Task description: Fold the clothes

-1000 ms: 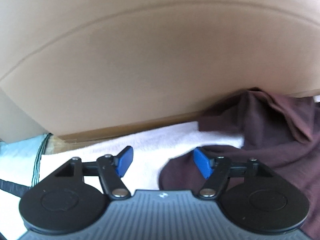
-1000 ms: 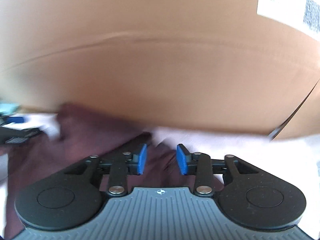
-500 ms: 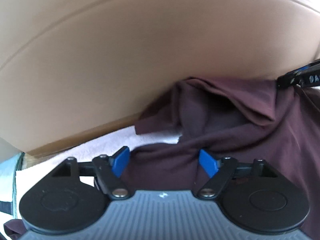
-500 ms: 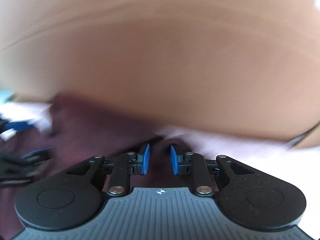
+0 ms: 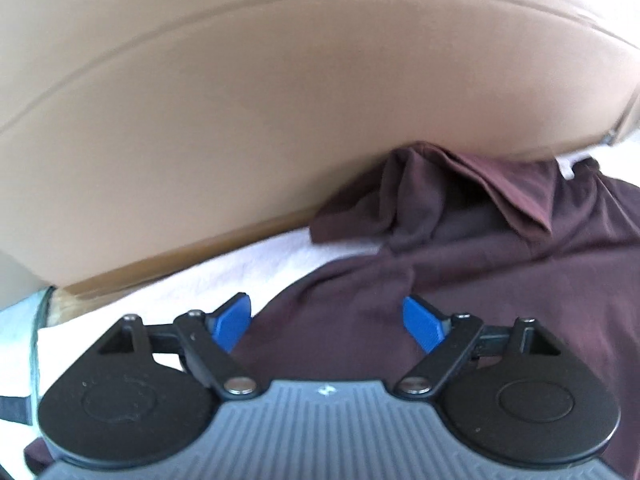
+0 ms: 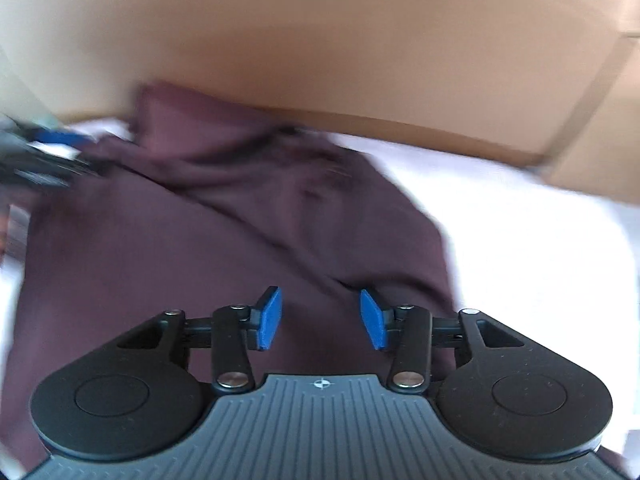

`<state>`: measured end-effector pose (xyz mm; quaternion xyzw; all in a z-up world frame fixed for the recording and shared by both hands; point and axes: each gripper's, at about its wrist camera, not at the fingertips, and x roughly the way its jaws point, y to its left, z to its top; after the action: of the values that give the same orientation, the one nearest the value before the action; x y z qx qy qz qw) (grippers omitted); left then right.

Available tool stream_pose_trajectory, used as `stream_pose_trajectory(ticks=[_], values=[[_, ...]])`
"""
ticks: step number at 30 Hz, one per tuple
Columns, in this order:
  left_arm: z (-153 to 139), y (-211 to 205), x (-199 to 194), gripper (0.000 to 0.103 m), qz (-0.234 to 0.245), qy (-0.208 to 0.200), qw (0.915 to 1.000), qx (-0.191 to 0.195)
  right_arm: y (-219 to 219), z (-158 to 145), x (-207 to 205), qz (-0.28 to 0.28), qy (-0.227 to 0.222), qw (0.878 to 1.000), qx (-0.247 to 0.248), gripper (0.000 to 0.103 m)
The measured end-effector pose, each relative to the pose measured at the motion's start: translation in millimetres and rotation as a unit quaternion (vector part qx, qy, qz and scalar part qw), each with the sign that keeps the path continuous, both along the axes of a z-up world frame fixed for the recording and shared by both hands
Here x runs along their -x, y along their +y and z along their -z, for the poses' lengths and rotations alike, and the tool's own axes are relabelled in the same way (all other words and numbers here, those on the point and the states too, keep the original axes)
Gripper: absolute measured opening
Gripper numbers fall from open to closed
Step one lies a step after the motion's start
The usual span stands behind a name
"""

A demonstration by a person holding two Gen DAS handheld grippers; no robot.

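A tan box (image 5: 280,100) fills the upper half of both views, its cardboard wall (image 6: 320,40) standing just behind the work surface, with a seam line curving across it in the left view. Below it lies a white cloth (image 6: 520,240) that covers the surface and runs up to the foot of the box; in the left view it shows as a pale strip (image 5: 224,276) between box and garment. On the cloth lies the shirt (image 6: 200,240), a dark maroon garment, crumpled and partly doubled over itself: in the left view a folded flap (image 5: 516,192) sits at its far edge, touching the base of the box, while the flatter body of the shirt (image 5: 360,312) spreads toward the camera. The left gripper (image 5: 327,320) hangs over the near edge of the shirt with its jaws wide apart, having just been opening; fabric lies below the gap, but the blue pads (image 5: 232,318) do not press on it. The right gripper (image 6: 320,318) hangs over the middle of the shirt, its jaws at a moderate gap and just opening too, with cloth beneath and nothing pinched between its pads (image 6: 270,318). At the left edge of the right view the left gripper shows as a blurred dark shape (image 6: 40,160). A pale teal item (image 5: 24,320) sits at the left view's far left edge.
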<state>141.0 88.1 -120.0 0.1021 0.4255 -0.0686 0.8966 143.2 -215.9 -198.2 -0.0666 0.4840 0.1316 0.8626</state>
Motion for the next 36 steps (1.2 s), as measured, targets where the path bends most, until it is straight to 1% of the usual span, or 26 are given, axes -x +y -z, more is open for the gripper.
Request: stream_pose_trajectory(ticks=[1, 3, 4, 5, 6, 7, 8, 9, 11, 13, 14, 16, 17, 19, 21, 23, 25, 26, 28, 29, 31, 33, 35, 36], values=[[-4.3, 3.0, 12.0, 0.084, 0.006, 0.001, 1.0, 0.001, -14.6, -8.6, 8.0, 0.021, -0.004, 1.0, 0.003, 0.029], [-12.6, 9.3, 42.5, 0.085, 0.022, 0.007, 0.9996, 0.015, -38.2, -25.4, 25.9, 0.062, -0.01, 0.998, 0.002, 0.029], [-15.9, 11.8, 57.7, 0.086, 0.031, 0.011, 0.9992, 0.023, -40.2, -32.7, 39.1, 0.07, -0.011, 0.997, -0.013, 0.032], [-17.7, 12.6, 68.1, 0.087, 0.041, 0.018, 0.9985, 0.03, -37.7, -37.4, 52.5, 0.065, -0.006, 0.997, -0.033, 0.033], [-18.7, 14.7, 77.5, 0.087, 0.051, 0.025, 0.9977, 0.036, -35.1, -38.7, 67.2, 0.05, 0.009, 0.997, -0.053, 0.034], [-14.3, 26.5, 79.9, 0.087, 0.057, 0.036, 0.9969, 0.041, -36.1, -38.7, 84.2, 0.034, 0.029, 0.996, -0.072, 0.034], [-13.6, 27.7, 89.9, 0.087, 0.063, 0.049, 0.9956, 0.048, -37.4, -37.8, 100.2, 0.021, 0.048, 0.995, -0.08, 0.034], [-15.7, 25.7, 88.3, 0.087, 0.069, 0.061, 0.9943, 0.052, -38.0, -34.1, 115.4, 0.016, 0.064, 0.995, -0.072, 0.034], [-11.8, 25.6, 114.7, 0.086, 0.067, 0.077, 0.9931, 0.058, -38.6, -25.9, 146.2, 0.016, 0.085, 0.995, -0.046, 0.034], [-9.7, 24.8, 136.1, 0.085, 0.061, 0.099, 0.9903, 0.077, -44.8, -28.7, 174.8, 0.014, 0.09, 0.995, -0.037, 0.035], [-7.8, 23.5, 145.0, 0.085, 0.059, 0.108, 0.9887, 0.085, -48.5, -32.8, 185.1, 0.009, 0.103, 0.994, -0.035, 0.035], [-3.1, 20.9, 166.9, 0.085, 0.061, 0.117, 0.9878, 0.082, -53.9, -38.3, 204.4, -0.014, 0.123, 0.992, -0.018, 0.035], [6.0, 19.9, 178.2, 0.085, 0.061, 0.12, 0.9879, 0.077, -58.8, -40.1, 213.5, -0.027, 0.129, 0.991, -0.005, 0.037], [12.1, 15.5, 199.3, 0.085, 0.056, 0.123, 0.9881, 0.074, -68.8, -45.1, 228.6, -0.046, 0.133, 0.99, 0.014, 0.037], [10.4, 15.2, 225.1, 0.085, 0.039, 0.125, 0.9889, 0.07, -82.3, -54.1, 232.5, -0.034, 0.12, 0.992, -0.011, 0.036], [13.8, 10.9, 241.2, 0.085, 0.012, 0.131, 0.9885, 0.075, -90.1, -56.4, 234.3, -0.027, 0.115, 0.993, -0.025, 0.036], [15.0, 6.6, 257.8, 0.085, -0.007, 0.141, 0.9859, 0.089, -81.9, -49.5, 234.7, -0.041, 0.105, 0.993, -0.026, 0.037], [16.3, 2.7, 266.8, 0.085, -0.013, 0.145, 0.9853, 0.09, -80.3, -46.6, 237.3, -0.05, 0.103, 0.993, -0.025, 0.037], [18.2, -4.9, 284.2, 0.086, -0.023, 0.144, 0.9854, 0.088, -71.8, -32.5, 238.5, -0.058, 0.11, 0.992, -0.029, 0.039], [20.3, -7.2, 292.1, 0.087, -0.029, 0.143, 0.9856, 0.085, -72.3, -24.0, 238.5, -0.059, 0.115, 0.991, -0.034, 0.045], [25.9, -3.2, 304.9, 0.086, -0.053, 0.146, 0.9839, 0.089, -83.9, -11.1, 243.0, -0.052, 0.128, 0.99, -0.042, 0.05], [31.6, 1.0, 317.4, 0.086, -0.077, 0.149, 0.9815, 0.092, -97.1, -5.0, 249.3, -0.043, 0.135, 0.988, -0.062, 0.05], [39.3, 10.3, 320.6, 0.086, -0.098, 0.151, 0.9784, 0.102, -112.1, -6.7, 258.7, -0.033, 0.14, 0.985, -0.097, 0.05], [42.8, 14.4, 320.6, 0.086, -0.106, 0.15, 0.9775, 0.104, -114.6, -4.9, 256.5, -0.03, 0.143, 0.983, -0.113, 0.051]])
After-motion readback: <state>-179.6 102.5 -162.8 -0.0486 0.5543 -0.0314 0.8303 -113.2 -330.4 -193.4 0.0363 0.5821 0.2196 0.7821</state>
